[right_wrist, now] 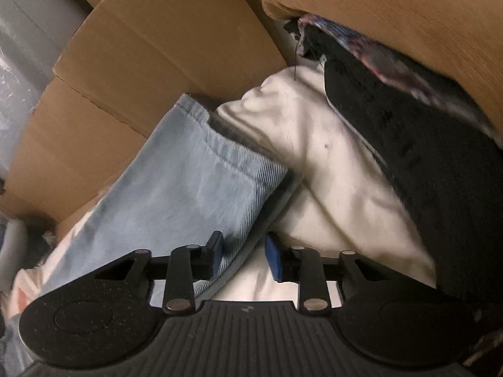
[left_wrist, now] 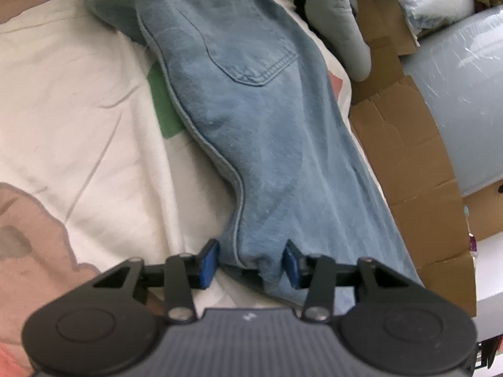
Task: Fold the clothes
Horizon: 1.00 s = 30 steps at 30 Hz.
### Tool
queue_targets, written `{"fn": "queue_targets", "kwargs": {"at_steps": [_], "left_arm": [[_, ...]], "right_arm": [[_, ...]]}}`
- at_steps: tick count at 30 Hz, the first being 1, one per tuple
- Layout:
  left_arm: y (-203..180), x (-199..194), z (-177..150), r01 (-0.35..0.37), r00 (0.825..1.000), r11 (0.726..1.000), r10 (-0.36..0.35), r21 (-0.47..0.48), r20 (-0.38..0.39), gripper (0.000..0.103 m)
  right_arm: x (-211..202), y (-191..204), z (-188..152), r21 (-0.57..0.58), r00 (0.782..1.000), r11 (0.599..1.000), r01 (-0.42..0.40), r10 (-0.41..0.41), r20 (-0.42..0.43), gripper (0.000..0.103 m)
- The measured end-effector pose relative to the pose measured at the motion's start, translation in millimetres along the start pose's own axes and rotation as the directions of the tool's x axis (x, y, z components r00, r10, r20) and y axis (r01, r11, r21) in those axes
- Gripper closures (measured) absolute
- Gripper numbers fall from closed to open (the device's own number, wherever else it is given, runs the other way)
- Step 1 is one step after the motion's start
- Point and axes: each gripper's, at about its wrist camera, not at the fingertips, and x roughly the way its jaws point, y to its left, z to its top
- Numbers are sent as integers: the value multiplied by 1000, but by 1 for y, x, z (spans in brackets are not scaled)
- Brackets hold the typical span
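Pinching, or near it: my left gripper [left_wrist: 251, 262] has its blue pads [left_wrist: 208, 262] at either side of a bunched fold of the light-blue denim jeans [left_wrist: 251, 100], jaws about half apart; the right pad seems to dent the cloth, but I cannot tell if the left one presses. My right gripper [right_wrist: 243, 259] stands narrower, straddling the lower leg of the same jeans [right_wrist: 176, 194], its left pad against the denim, the right pad apart from it over white cloth (so not a closed grip, as I judge it).

Beyond the left jaws the jeans run away lengthwise over the white printed bedsheet [left_wrist: 78, 110], back pocket [left_wrist: 251, 56] up. Beyond the right jaws the hem [right_wrist: 217, 144] lies by the brown cardboard box [right_wrist: 151, 53]. Two ends in reach suggests I mean to fold the leg end toward the seat.
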Motion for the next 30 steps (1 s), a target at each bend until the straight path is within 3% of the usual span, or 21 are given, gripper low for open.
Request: {"fn": "queue_targets", "kwargs": {"at_steps": [11, 16, 27, 29, 30], "left_arm": [[-3, 1, 1, -8, 1000, 998, 9, 64, -17, 58], [-6, 3, 1, -10, 1000, 997, 11, 72, -17, 58], [-2, 0, -2, 15, 1000, 999, -14, 41, -18, 49], [0, 1, -2, 26, 999, 1000, -26, 11, -20, 49], [4, 0, -1, 39, 999, 999, -40, -19, -24, 50]], "right_arm": [[3, 4, 7, -56, 991, 994, 95, -89, 103, 70], [3, 12, 8, -143, 982, 979, 147, -126, 144, 70], [7, 14, 9, -255, 989, 960, 118, -92, 113, 68], [7, 15, 11, -256, 990, 959, 122, -98, 105, 74], [7, 16, 12, -255, 990, 959, 124, -101, 100, 84]]}}
